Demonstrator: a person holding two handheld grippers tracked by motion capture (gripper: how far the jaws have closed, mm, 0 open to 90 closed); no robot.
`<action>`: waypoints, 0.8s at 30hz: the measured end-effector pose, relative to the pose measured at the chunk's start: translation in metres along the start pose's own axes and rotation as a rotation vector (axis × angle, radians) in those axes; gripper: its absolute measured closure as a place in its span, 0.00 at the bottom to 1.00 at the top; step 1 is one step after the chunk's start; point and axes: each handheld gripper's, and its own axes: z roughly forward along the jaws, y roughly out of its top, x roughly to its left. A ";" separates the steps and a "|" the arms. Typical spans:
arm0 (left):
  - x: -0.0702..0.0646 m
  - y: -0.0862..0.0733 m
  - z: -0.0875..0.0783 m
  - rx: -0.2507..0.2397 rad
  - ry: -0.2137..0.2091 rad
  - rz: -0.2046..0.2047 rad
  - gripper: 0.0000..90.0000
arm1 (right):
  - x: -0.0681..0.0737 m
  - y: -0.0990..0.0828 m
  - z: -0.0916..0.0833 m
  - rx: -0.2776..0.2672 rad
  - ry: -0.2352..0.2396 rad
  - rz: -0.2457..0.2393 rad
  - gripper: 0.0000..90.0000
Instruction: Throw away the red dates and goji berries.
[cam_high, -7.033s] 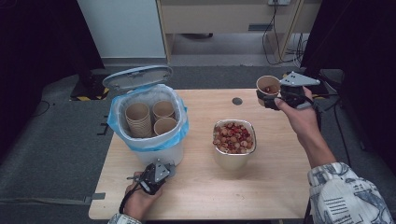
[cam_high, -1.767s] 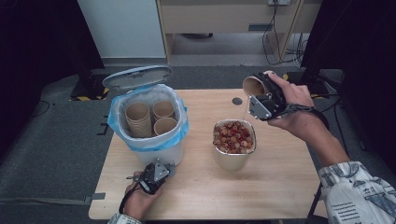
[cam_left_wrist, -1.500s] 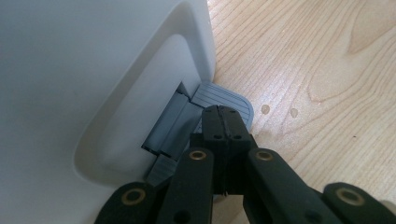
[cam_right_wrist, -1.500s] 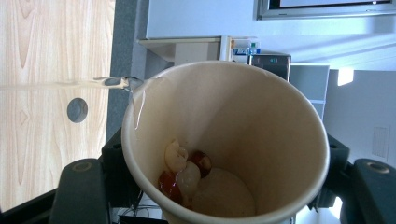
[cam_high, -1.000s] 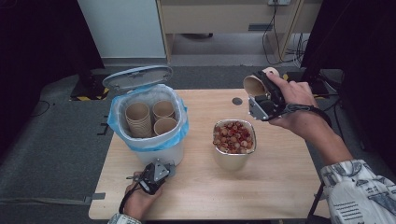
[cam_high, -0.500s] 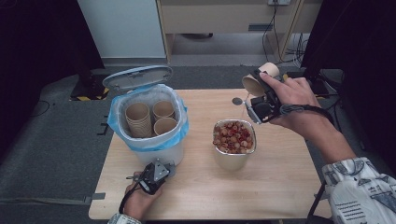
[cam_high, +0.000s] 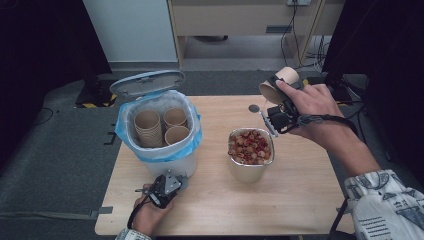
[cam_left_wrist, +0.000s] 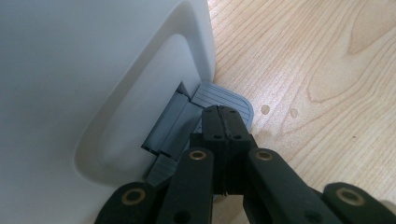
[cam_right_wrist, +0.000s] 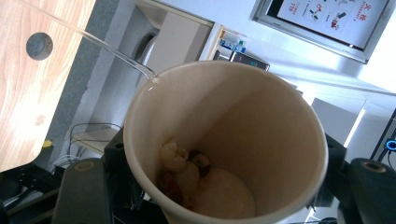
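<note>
Right gripper (cam_high: 276, 100): its jaws clamp a tan paper cup (cam_high: 278, 83) by the wall, above and just behind the cream tub of red and tan scraps (cam_high: 251, 155).

Change: a second ago the cup was tipped only partly; now it lies nearly on its side, mouth turned left of the fingers.

Cup contents: in the right gripper view a thin clear stream leaves the cup's rim (cam_right_wrist: 152, 81); a few pale and dark lumps (cam_right_wrist: 187, 175) cling at the bottom, deep between the jaws.

Meaning: the liquid seems nearly drained into the tub; the solids probably need a steeper tilt or a shake.

Left gripper (cam_high: 165, 189): jaws pressed together, nothing between them, tips on the grey ribbed foot pedal (cam_left_wrist: 224, 100) of the white pedal bin (cam_high: 170, 165); unmoved across the seconds.

Bin: grey lid (cam_high: 147, 82) stands up, blue liner (cam_high: 192, 145) showing, stacked paper cups (cam_high: 148, 127) inside, beyond the left fingertips.

Likely next: the emptied cup probably joins those stacks.
</note>
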 end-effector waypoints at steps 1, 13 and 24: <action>0.000 0.000 0.000 0.000 0.000 0.000 1.00 | 0.000 0.000 0.000 -0.001 -0.001 0.002 0.35; 0.000 0.000 0.000 -0.001 0.000 -0.001 1.00 | 0.001 0.000 -0.001 0.002 -0.012 0.005 0.35; 0.000 0.000 0.000 -0.002 -0.001 -0.005 1.00 | -0.012 -0.008 -0.005 0.017 -0.064 0.041 0.35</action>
